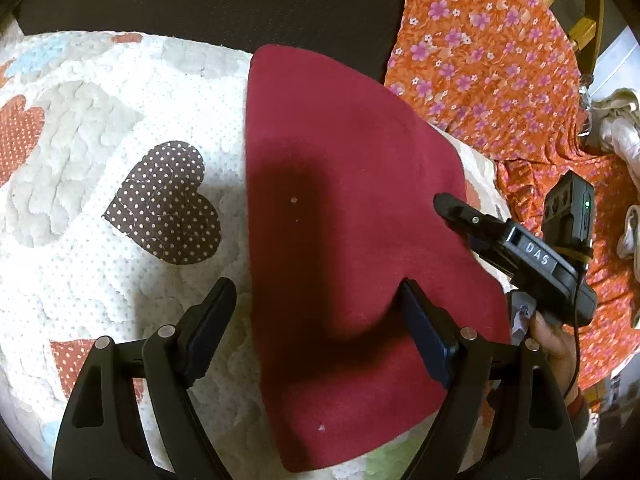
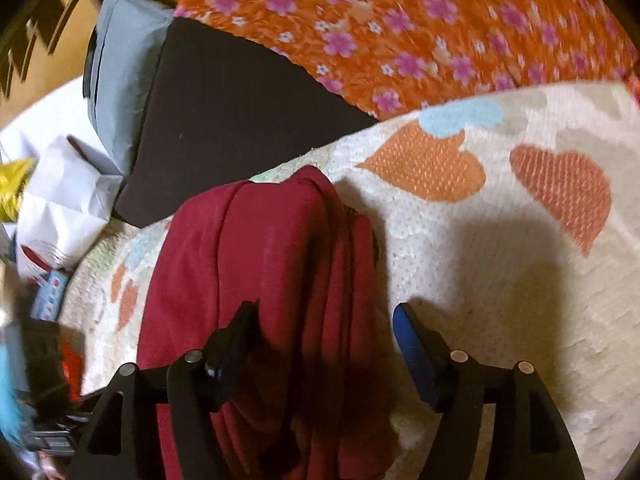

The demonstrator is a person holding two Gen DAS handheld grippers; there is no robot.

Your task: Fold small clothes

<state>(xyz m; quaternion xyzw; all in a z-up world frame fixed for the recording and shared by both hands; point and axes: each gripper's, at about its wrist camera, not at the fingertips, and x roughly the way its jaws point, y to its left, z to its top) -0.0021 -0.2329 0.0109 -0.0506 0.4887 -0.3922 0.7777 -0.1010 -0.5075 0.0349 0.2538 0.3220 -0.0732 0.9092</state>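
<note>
1 white quilt [image 1: 120, 80] patterned with hearts is spread as the working area, and 1 orange floral cloth [image 1: 500, 60] is seen beyond it, partly over 1 black panel [image 2: 240, 120]. 1 dark red garment [image 1: 340, 160] is laid on the quilt, folded into a long strip with several layers visible along its edge in the right wrist view. 2 hand-held grippers are counted. The left hand-held gripper [image 1: 316, 304] is held wide open, 1 finger over the quilt and 1 over the garment. The right hand-held gripper [image 2: 324, 320] is also spread open above the garment's edge, with nothing pinched. 1 brown dotted heart [image 1: 164, 204] is seen beside the garment.
</note>
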